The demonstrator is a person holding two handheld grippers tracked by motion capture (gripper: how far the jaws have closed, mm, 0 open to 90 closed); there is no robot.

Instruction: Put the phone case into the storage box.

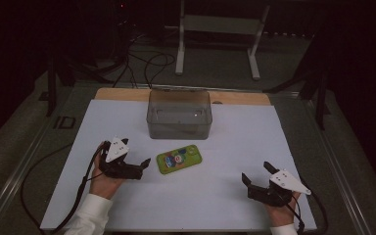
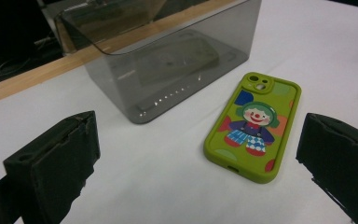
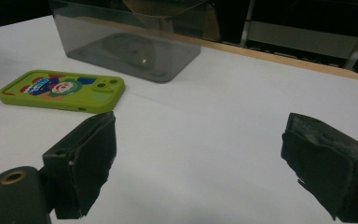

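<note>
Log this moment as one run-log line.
left gripper: open, beside phone | right gripper: open, apart from phone | phone: flat on white mat, clown side up | grey bin: upright behind phone

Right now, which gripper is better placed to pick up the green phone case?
Left. The left gripper sits open right beside the green phone case, which lies flat just ahead between its jaws. The right gripper, also open, is farther off across the white sheet.

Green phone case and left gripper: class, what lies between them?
Nothing: in the high view, bare white table separates the left gripper from the green phone case.
</note>
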